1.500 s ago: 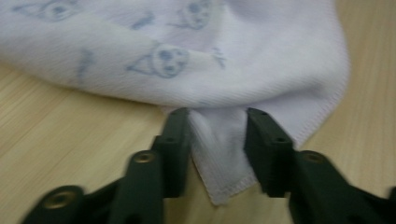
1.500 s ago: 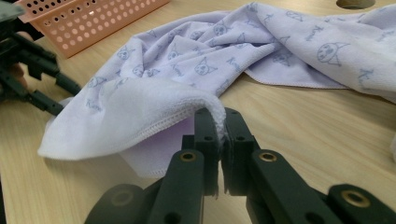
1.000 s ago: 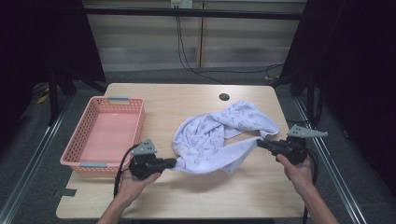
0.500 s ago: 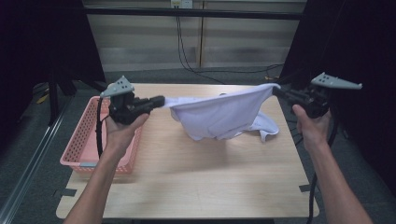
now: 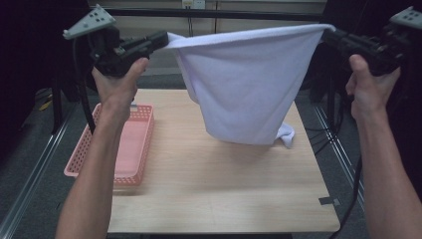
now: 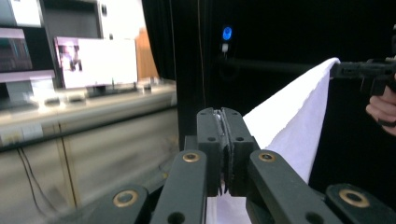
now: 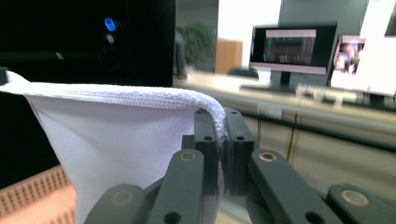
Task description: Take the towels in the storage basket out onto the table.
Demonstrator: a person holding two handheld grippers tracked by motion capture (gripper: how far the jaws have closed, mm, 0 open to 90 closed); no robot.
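While the high view shows the towel point(image 5: 249, 84) stretched above the table point(image 5: 209, 189), each gripper view shows the pinch. The left gripper point(image 6: 223, 140) and right gripper point(image 7: 223, 140) clamp its top corners.

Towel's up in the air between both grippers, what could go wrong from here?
1. The left gripper and right gripper each pinch only a thin corner of the white towel; pulling the top edge tighter could slip one corner free.
2. The lower end hangs unevenly, with a fold trailing near the wooden table, so it may drag or bunch when lowered.
3. The pink basket sits close under the left forearm and could get bumped.
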